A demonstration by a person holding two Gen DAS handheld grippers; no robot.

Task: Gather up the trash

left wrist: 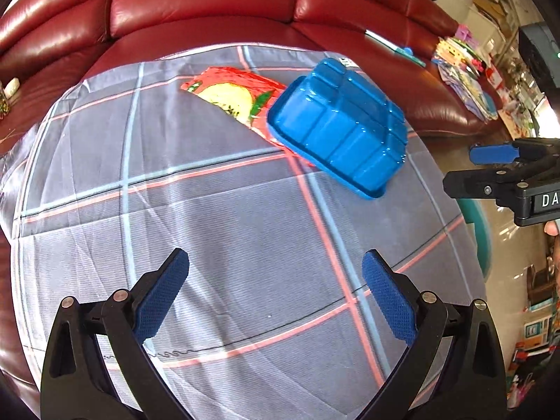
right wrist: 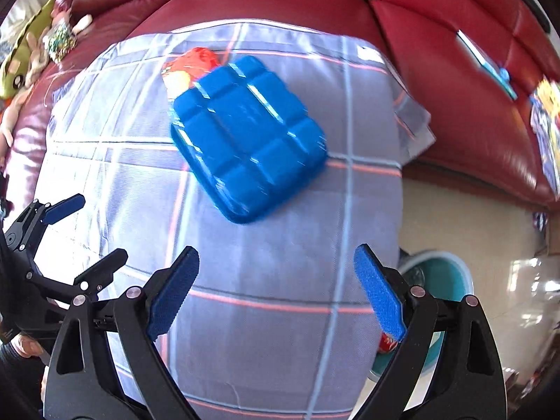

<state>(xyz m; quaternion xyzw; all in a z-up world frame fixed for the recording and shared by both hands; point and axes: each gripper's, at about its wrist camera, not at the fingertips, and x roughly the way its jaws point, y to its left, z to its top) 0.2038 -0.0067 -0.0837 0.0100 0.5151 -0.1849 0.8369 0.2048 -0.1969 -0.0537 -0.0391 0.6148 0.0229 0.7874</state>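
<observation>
Two pieces of trash lie near the tabletop's far edge: a red wrapper (left wrist: 231, 96), then a blue tray (left wrist: 337, 127) overlapping it. Left gripper (left wrist: 276, 294) and right gripper (right wrist: 276, 287) hover with fingers spread, empty, so the approach is likely underway; next, close on the tray. Checked cloth (left wrist: 217, 217) covers the tabletop, before a red sofa (left wrist: 203, 3); a teal bin (right wrist: 444, 273) stands off the right edge.

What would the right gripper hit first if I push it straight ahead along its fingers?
Probably bare checked cloth. The right gripper is open and empty, pointing steeply down short of the blue plastic tray; depth is uncertain.
</observation>
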